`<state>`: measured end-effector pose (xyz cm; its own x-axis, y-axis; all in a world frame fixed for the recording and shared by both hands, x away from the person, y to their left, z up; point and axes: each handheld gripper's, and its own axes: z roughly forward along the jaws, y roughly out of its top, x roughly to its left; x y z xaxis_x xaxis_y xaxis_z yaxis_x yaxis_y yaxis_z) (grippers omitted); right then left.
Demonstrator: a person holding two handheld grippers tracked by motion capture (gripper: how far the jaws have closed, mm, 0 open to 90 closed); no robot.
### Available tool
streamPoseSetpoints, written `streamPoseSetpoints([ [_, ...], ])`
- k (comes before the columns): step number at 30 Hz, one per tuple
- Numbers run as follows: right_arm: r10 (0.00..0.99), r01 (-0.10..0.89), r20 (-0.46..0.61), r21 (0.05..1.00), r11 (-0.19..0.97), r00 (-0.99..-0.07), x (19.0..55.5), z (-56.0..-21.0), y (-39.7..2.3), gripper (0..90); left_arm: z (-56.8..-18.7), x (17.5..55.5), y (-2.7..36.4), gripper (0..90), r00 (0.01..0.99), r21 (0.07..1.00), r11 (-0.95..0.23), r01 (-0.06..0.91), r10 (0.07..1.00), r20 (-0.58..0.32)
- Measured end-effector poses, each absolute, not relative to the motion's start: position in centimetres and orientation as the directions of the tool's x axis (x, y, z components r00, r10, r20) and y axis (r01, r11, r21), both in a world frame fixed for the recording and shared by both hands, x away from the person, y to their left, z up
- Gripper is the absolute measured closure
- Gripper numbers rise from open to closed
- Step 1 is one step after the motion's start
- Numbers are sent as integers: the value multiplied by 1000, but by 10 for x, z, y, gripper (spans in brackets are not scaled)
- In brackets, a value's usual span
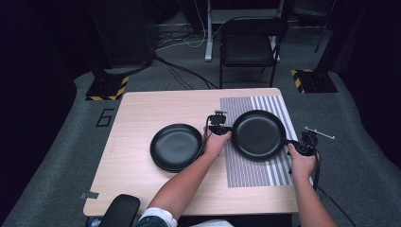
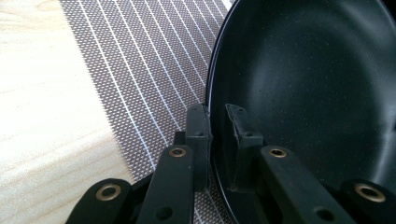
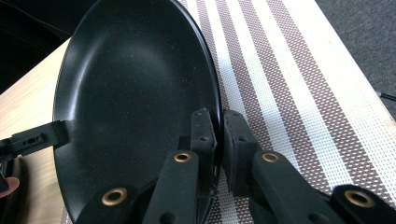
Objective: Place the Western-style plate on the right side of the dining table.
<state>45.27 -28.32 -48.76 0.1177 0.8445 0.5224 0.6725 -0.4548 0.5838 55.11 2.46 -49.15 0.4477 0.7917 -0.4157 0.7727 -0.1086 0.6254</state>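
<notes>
My left gripper [image 1: 226,130] is clamped on the left rim of the pan [image 1: 259,135], one jaw inside, one outside. My right gripper [image 1: 292,143] pinches the opposite rim the same way. The pan sits on the striped mat [image 1: 246,172] at the right of the tabletop [image 1: 137,113]. A second black pan [image 1: 176,146] lies just left of my left hand [image 1: 216,143].

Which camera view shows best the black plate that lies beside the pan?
The high view. There the whole black plate lies on the wooden table, left of the pan that both grippers clamp by its rim. The right gripper view catches perhaps a dark sliver at its lower left edge; the left gripper view looks at the pan and striped mat.
</notes>
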Motion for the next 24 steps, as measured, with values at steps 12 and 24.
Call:
streamPoseSetpoints([
  [12, 847, 675, 513, 577, -461, 139, 456, -491, -282, 828, -493, 552, 21, 796, 444, 628, -114, 770, 802, -399],
  [24, 832, 672, 530, 557, -488, 165, 461, -495, -283, 825, -496, 554, 22, 792, 432, 621, -100, 778, 801, -413],
])
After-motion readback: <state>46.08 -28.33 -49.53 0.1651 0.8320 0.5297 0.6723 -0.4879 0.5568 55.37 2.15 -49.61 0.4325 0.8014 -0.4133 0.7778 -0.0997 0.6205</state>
